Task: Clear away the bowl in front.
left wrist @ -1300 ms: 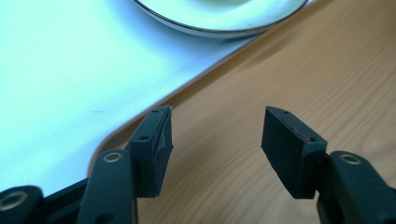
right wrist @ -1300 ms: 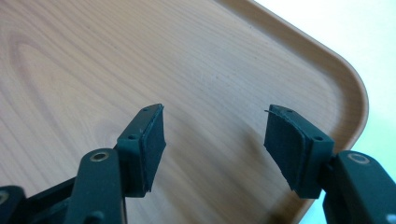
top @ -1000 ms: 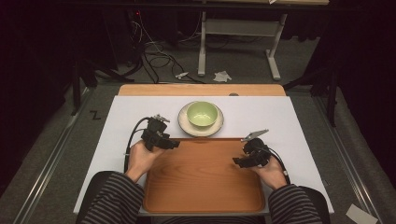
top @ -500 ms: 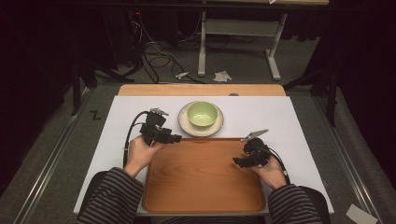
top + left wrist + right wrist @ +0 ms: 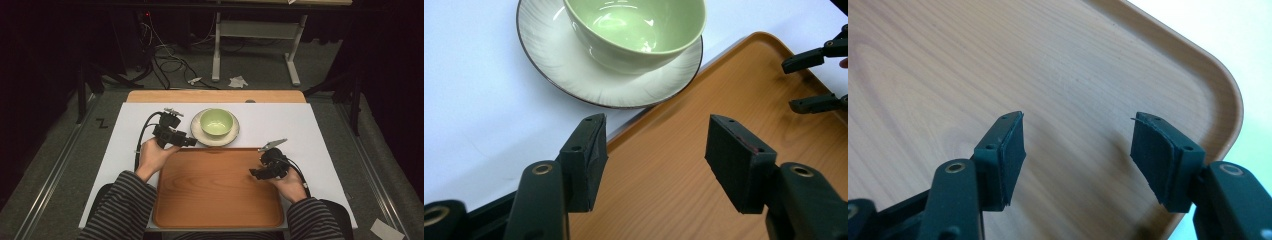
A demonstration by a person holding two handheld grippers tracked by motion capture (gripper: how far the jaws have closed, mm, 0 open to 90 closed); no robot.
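Both claws are held apart and empty, the left claw (image 5: 189, 143) near the green bowl (image 5: 216, 121), the right claw (image 5: 254, 173) over the wooden tray (image 5: 215, 200).

No readable text anywhere: no label, brand or number on the bowl (image 5: 216, 121), the plate (image 5: 200, 135), the tray (image 5: 215, 200) or the bench (image 5: 320, 130). On the floor, well out beyond the left claw (image 5: 188, 143), sits a dark mark shaped like a Z (image 5: 102, 123).
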